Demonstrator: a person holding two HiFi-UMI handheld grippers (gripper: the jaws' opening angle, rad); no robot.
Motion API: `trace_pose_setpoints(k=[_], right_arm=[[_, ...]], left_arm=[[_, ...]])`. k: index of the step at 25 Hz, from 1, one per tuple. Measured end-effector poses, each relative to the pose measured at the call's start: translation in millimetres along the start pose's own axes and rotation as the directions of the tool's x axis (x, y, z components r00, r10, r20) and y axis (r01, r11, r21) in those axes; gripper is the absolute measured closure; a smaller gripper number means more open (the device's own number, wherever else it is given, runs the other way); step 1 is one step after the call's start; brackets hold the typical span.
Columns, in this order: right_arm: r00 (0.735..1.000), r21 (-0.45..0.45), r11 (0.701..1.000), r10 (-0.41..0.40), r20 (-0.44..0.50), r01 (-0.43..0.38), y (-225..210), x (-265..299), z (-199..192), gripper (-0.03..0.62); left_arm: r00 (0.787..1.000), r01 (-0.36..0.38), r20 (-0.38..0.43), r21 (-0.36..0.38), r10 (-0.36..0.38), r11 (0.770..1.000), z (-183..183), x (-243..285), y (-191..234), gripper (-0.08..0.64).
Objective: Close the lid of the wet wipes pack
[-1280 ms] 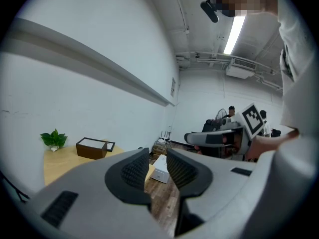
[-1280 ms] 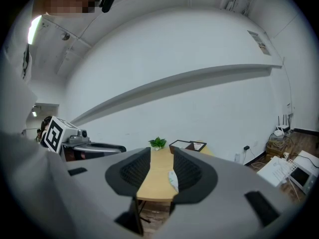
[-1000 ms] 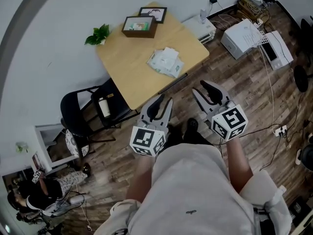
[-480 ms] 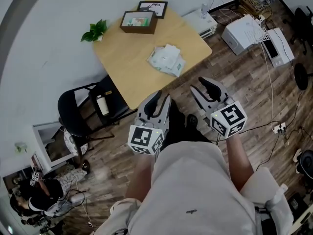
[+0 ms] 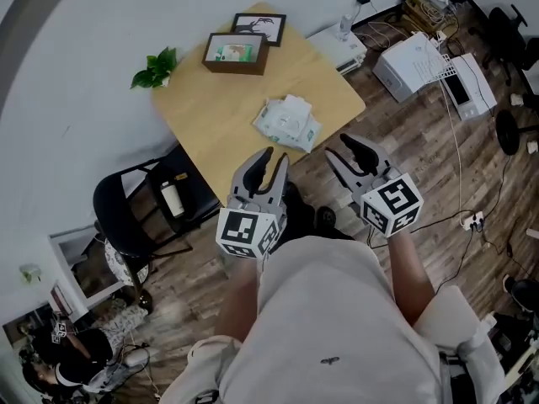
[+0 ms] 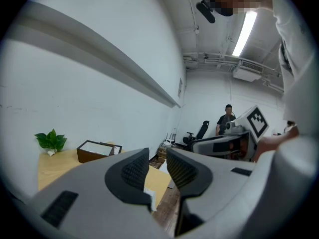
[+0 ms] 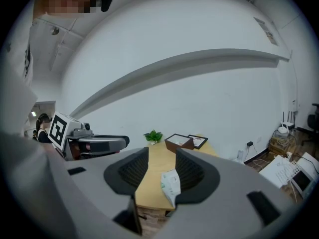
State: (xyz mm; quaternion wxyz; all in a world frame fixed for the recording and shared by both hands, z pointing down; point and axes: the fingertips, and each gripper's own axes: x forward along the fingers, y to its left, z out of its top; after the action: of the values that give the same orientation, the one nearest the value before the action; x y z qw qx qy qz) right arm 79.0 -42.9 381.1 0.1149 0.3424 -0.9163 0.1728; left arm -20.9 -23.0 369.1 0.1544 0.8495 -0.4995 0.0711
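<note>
White-and-green soft wet wipes pack [image 5: 288, 123] lies flat on the light wooden square table [image 5: 210, 99], near the edge closest to me, w/ nothing touching it. It looks a bit rumpled. The lid is too small in the head view to say how far it stands up.

Further back on the same table: a dark brown wooden box frame [image 5: 235, 50], a black-framed picture [image 5: 260, 25] at the far corner, and a small green plant [image 5: 154, 66] by the wall. All are well apart from the pack, so no clutter in the way.

Both grippers are short of the table, over the wood floor and in front of my body. The left gripper [image 5: 274, 160] is nearest the table edge. Its fingers [image 6: 133, 171] are released w/ a narrow gap and nothing between them. The right gripper [image 5: 339, 148] is just right of the table corner. Its fingers [image 7: 189, 173] are parted and empty too; the pack shows through the gap but far off.

Step in hand, as I read it: approach, no contact yet. Next I'd bring one gripper over the pack to steady the body, find the lid's free edge w/ the other, fold it down and press it flat. The pack is soft, so I'd press gently or it'll slide.
</note>
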Motion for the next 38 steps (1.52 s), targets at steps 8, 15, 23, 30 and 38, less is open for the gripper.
trace_pose_setpoints(k=[8, 15, 23, 30, 38], right_arm=[[0.998, -0.024, 0.999, -0.041, -0.037, 0.040, -13.9, 45.0, 8.0, 0.426], [0.995, -0.047, 0.997, -0.057, -0.082, 0.053, -21.6, 78.0, 0.7, 0.400], [0.989, -0.065, 0.997, -0.041, -0.143, 0.032, -31.6, 107.2, -10.1, 0.370], [0.980, -0.070, 0.997, -0.003, -0.201, -0.011, -47.2, 130.4, -23.9, 0.343], [0.962, -0.076, 0.993, 0.063, -0.265, -0.086, -64.6, 159.8, -45.2, 0.299]], left_arm=[[0.999, 0.036, -0.002, -0.004, -0.036, 0.999, 9.9, 21.8, 49.3, 0.472], [0.997, 0.077, -0.022, -0.007, -0.077, 0.997, 3.7, 35.3, 80.8, 0.470], [0.994, 0.092, -0.051, -0.022, -0.093, 0.995, -3.8, 45.4, 100.1, 0.466], [0.994, 0.079, -0.073, -0.035, -0.081, 0.996, -7.7, 60.7, 111.2, 0.466], [0.992, 0.075, -0.099, -0.046, -0.080, 0.996, -14.7, 79.7, 118.5, 0.466]])
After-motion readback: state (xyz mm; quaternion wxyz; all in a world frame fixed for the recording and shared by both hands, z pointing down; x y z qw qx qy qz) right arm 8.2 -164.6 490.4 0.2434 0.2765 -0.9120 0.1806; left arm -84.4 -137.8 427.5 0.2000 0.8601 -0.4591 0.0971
